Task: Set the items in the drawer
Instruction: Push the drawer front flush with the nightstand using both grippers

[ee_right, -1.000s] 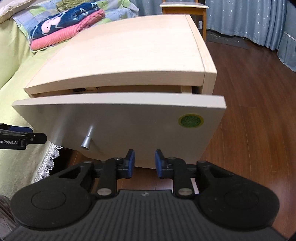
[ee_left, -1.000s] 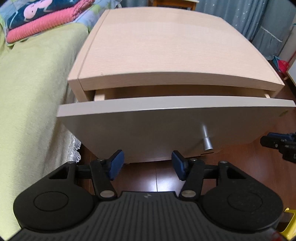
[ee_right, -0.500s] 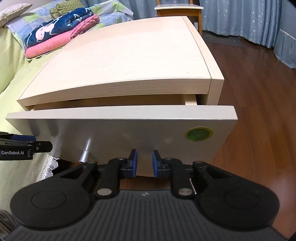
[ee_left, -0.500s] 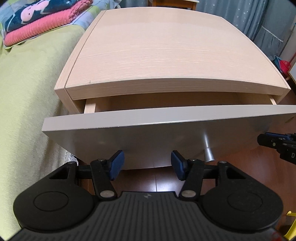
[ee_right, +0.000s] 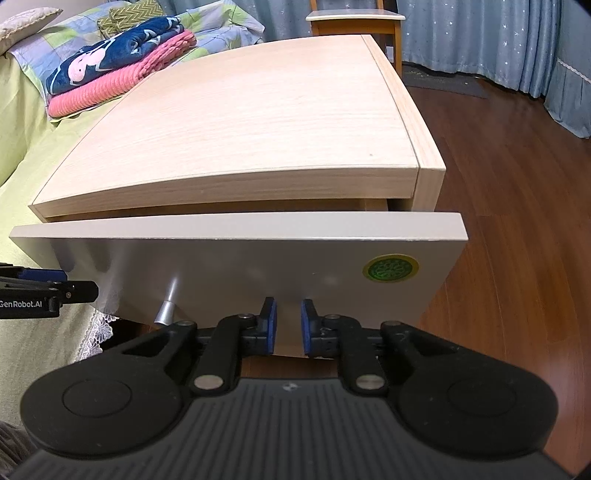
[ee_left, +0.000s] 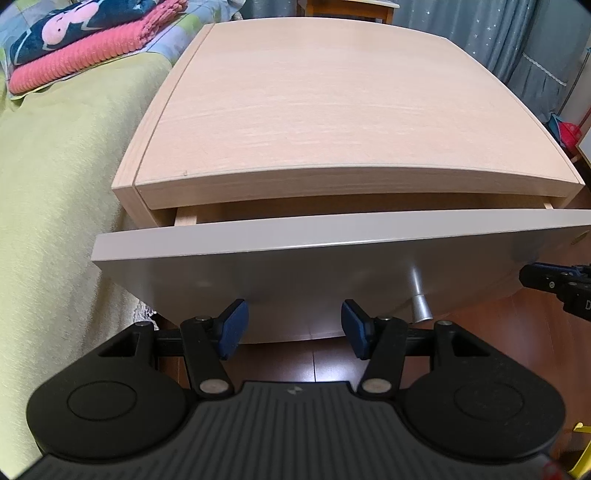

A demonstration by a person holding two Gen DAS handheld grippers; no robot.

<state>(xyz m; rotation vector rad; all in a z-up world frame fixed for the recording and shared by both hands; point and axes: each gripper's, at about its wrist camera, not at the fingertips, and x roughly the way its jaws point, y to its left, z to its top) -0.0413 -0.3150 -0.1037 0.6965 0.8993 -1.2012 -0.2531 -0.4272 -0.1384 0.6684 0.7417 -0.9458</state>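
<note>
The drawer (ee_left: 332, 266) sits pulled partly out of the pale wood nightstand (ee_left: 332, 110), its grey front panel hanging forward of the cabinet with a narrow strip of the inside showing along the top; I cannot see anything in that strip. A short silver knob (ee_left: 419, 299) sticks out of the front panel, and in my right wrist view a round green and gold sticker (ee_right: 391, 268) shows near the panel's right end.

My left gripper (ee_left: 293, 328) hovers just in front of the lower edge of the drawer front, left of the knob, its blue-padded fingers (ee_left: 232, 326) spread wide apart with nothing between them. My right gripper (ee_right: 287, 325) hangs in front of the panel too, between the knob and the sticker; its fingers (ee_right: 269, 325) are drawn close with only a narrow gap left, and they grip nothing. Each gripper's black tip shows at the edge of the other's view, level with the drawer front.

The nightstand's top surface is bare wood. To its left lies a bed with a yellow-green cover (ee_left: 55, 203), with a folded coral blanket (ee_right: 118, 81) and a dark blue patterned one (ee_right: 110, 59) stacked on it. Dark wooden floor (ee_right: 517, 221) spreads to the right, with blue curtains (ee_right: 498, 37) and a wooden chair (ee_right: 354, 18) behind.
</note>
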